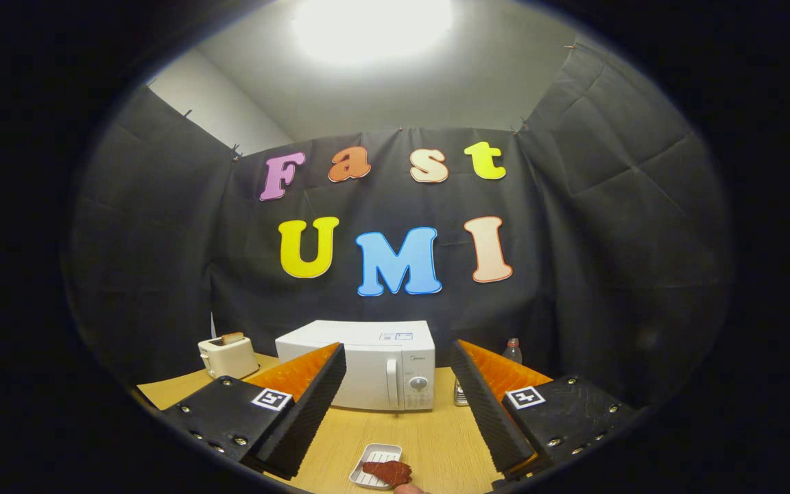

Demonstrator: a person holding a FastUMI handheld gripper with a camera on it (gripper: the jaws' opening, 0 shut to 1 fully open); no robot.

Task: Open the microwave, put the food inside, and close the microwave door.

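Gripper [398, 405]: its two fingers stand spread wide apart, released, grasping nothing; each is a wedge-shaped block with a finely ribbed inner pad [313, 405] and a flat plate behind carrying a small square marker.
Tray [374, 463]: a small white rectangular dish with rounded corners and a ridged floor, lying on the bench between the fingers and low, toward the bench's near edge.
Food [388, 472]: a dark reddish-brown, rough, lumpy piece resting on the tray's near end, partly overhanging it.
Bench [429, 439]: smooth light wood-grain top, bare between the fingers.
Microwave [367, 367]: a white boxy oven with glossy flat sides, beyond the fingers toward the bench's far edge; door shut, upright bar handle and round dial on its right side.
Toaster [228, 355]: cream, rounded box near the far left corner, a slice of bread standing in its slot.
Bottle [513, 351]: small clear one right of the microwave, partly hidden by the right finger.
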